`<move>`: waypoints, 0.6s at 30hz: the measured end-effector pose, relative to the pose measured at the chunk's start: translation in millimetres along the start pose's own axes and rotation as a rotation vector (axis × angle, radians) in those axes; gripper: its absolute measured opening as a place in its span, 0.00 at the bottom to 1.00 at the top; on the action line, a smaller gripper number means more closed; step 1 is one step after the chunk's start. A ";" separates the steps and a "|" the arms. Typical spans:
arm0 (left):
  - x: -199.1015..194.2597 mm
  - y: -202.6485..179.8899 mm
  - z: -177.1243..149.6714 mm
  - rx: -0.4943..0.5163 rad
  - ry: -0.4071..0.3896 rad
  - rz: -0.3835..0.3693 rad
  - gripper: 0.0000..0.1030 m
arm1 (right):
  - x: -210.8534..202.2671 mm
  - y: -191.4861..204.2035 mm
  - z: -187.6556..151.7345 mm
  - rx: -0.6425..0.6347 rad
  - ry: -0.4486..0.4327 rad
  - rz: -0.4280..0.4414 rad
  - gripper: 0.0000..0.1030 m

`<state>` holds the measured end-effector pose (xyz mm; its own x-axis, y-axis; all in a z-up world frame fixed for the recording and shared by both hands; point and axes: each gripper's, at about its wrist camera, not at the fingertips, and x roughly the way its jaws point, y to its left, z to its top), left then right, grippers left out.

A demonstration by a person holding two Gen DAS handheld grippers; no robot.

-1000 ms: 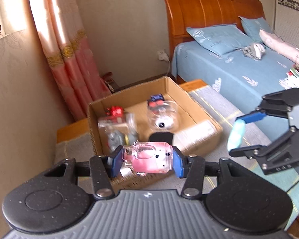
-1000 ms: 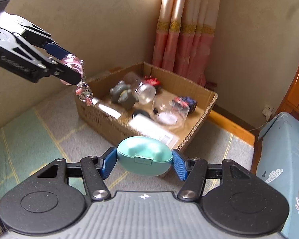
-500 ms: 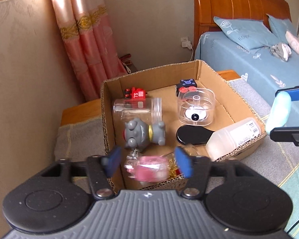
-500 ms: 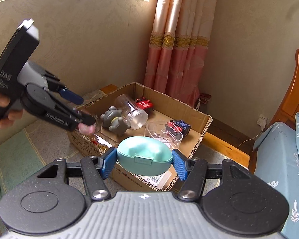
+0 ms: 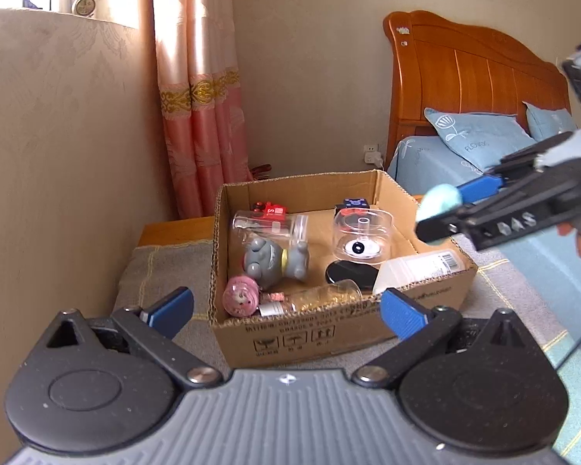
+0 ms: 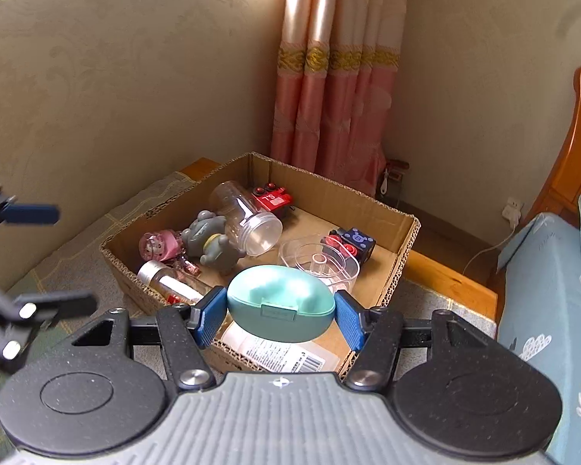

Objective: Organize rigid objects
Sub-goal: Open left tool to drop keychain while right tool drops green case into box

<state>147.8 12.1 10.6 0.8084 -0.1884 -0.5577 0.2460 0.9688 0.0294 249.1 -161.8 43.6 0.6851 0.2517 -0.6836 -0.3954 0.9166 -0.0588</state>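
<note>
Left wrist view: the left gripper (image 5: 286, 308) has just been opening and now stands spread and empty. The pink toy (image 5: 240, 295) lies in the box (image 5: 329, 339), its near left corner.

Right wrist view: the right gripper (image 6: 281, 313) pinches the teal case (image 6: 281, 306) above the box's near edge; it is not yet placed. Only this view shows that grip face-on.

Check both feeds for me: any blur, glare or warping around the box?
Left wrist view: box sharp, evenly daylit; window top left blown out; fisheye bends the wall and bed; right gripper slightly soft. Right wrist view: case and box contents crisp; left gripper's fingers motion-blurred at the left edge; corners vignetted black.
</note>
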 end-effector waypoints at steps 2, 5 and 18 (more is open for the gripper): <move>-3.6 -0.8 -4.0 0.003 -0.010 0.014 0.99 | 8.1 -1.1 4.1 0.017 0.014 -0.012 0.64; -9.6 -0.9 -9.1 0.018 -0.014 0.023 0.99 | 20.2 -1.9 9.7 0.035 0.032 -0.038 0.64; -24.7 4.3 -19.3 -0.011 -0.014 0.028 0.99 | 49.3 -7.7 10.3 0.113 0.107 -0.107 0.68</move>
<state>118.6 24.0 8.4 0.8220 -0.1635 -0.5455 0.2175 0.9754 0.0354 292.2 -153.3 17.9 0.6479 0.1222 -0.7518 -0.2490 0.9668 -0.0575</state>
